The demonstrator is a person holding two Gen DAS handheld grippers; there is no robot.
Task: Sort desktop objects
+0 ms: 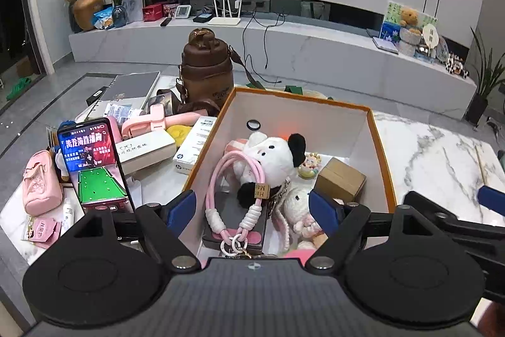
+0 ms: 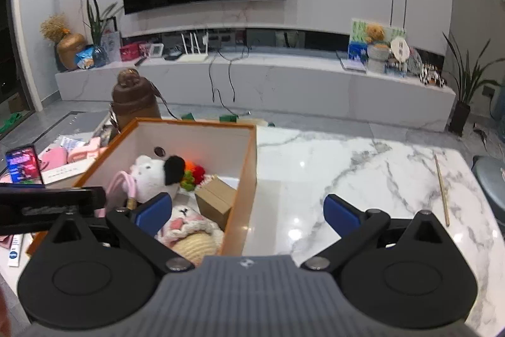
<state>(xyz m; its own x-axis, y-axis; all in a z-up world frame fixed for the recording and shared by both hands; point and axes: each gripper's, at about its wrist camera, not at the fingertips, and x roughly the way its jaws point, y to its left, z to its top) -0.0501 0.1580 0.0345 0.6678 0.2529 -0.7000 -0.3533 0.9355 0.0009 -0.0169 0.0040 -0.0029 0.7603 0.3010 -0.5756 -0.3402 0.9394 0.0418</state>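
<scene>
So the orange-edged cardboard box with white inner walls (image 1: 380, 153) sits on the white marble-pattern table (image 2: 363, 166), and it's already pretty stuffed: a white plush dog with black ears (image 1: 274, 158), a pink looped cord strap (image 1: 233, 188) lying over a dark flat case, a small brown cardboard cube (image 1: 342, 182), and a cream knitted doll in pink (image 2: 192, 229) near the front wall.

The left gripper (image 1: 254, 210) hangs over the front of the box with its blue pads spread wide, nothing between them, touching nothing. The right gripper (image 2: 247, 212) is just as wide, straddling the box's right wall, one pad over the doll and one over bare marble, empty too.

Left of the box is the clutter: a lit smartphone propped upright (image 1: 94, 163), a pink zip pouch (image 1: 41, 187), a white HP carton (image 1: 197, 144) against the box, and a brown water jug (image 1: 206, 65) behind.
</scene>
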